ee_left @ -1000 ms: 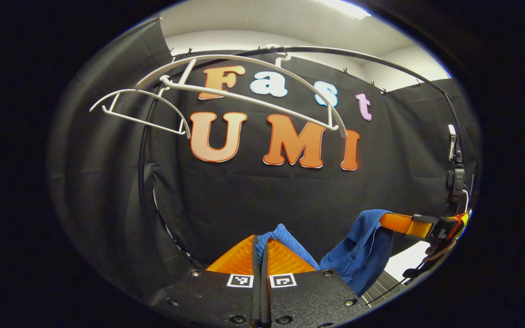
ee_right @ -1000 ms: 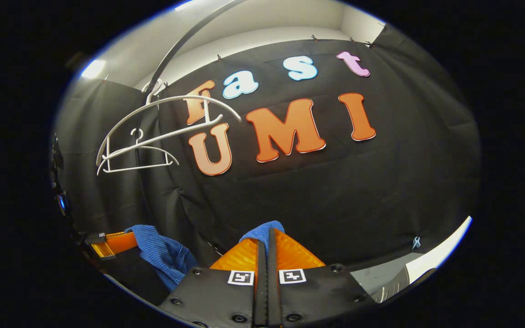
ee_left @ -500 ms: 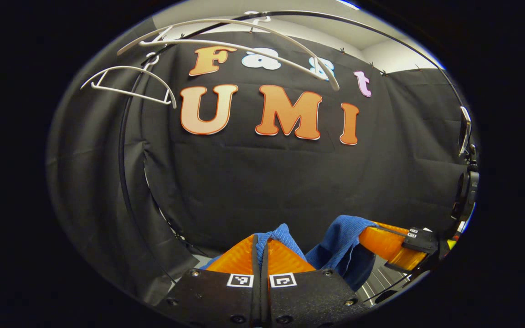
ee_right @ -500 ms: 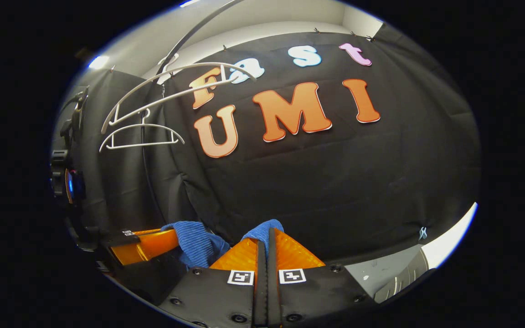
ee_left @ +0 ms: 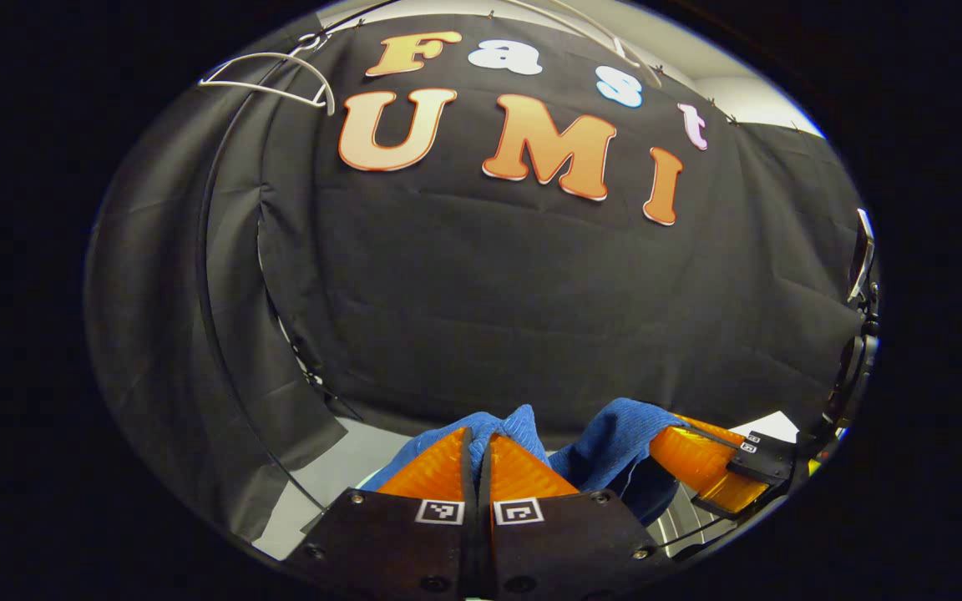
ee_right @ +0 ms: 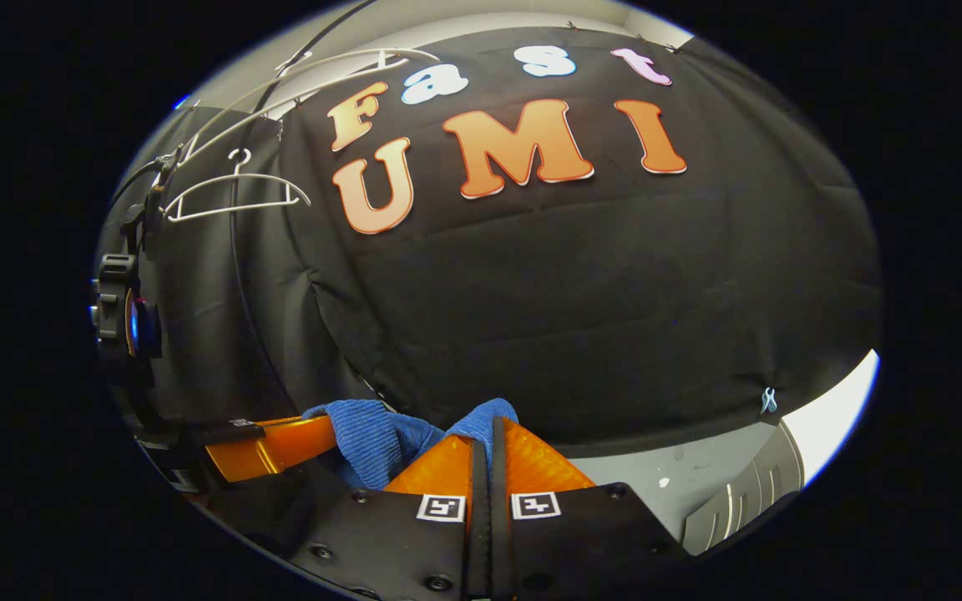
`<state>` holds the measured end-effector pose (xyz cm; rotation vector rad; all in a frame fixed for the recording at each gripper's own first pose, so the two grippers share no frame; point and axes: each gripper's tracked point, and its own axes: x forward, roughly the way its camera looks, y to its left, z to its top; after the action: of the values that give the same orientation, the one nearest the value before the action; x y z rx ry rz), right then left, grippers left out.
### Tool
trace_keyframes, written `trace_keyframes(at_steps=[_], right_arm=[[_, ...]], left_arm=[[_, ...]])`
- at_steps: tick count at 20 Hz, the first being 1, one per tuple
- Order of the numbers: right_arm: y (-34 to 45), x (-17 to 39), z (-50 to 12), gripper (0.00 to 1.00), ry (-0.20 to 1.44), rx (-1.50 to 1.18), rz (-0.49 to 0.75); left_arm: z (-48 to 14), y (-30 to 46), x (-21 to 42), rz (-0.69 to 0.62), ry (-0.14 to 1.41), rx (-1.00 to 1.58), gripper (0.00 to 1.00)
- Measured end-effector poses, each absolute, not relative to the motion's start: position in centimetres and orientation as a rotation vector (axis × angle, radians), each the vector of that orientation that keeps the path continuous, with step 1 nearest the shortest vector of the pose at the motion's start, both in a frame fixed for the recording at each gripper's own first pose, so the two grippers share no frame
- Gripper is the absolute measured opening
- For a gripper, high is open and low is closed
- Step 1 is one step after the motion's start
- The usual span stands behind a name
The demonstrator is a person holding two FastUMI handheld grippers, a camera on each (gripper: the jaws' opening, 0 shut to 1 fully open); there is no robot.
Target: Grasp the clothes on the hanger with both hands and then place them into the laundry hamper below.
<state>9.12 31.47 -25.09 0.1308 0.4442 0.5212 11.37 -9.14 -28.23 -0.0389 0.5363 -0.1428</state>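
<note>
I have the blue knitted garment [ee_left: 615, 434] pinched in both tools. My left hand-held gripper [ee_left: 478, 438] has its orange fingers pressed together on a fold of the cloth, and in the right gripper view my right hand-held gripper [ee_right: 483, 430] is closed on another fold the same way. The garment is off the white plastic hangers [ee_right: 235, 188], which hang bare, high up and to the left against the black cloth wall, well apart from my grippers.

The cloth runs sideways between the two tools, its long axis from one gripper across to the other, with a short slack span sagging in the middle. Both grippers point forward at the wall, roughly level, and near each other; each sees the other just beside it.

The hamper should be below, and I judge the ribbed grey edge [ee_right: 731, 513] at the lower right of the right gripper view to be part of it, though I cannot be sure. So the coming move is straight down, both hands lowering together.
</note>
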Motion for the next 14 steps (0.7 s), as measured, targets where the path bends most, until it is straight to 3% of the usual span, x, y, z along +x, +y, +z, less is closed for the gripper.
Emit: trace_keyframes(at_steps=[14], right_arm=[[29.6, 6.3, -43.5, 0.07, 0.744, 0.085, 0.447]], left_arm=[[-44.9, -8.0, 7.8, -0.088, 0.835, -0.078, 0.00]])
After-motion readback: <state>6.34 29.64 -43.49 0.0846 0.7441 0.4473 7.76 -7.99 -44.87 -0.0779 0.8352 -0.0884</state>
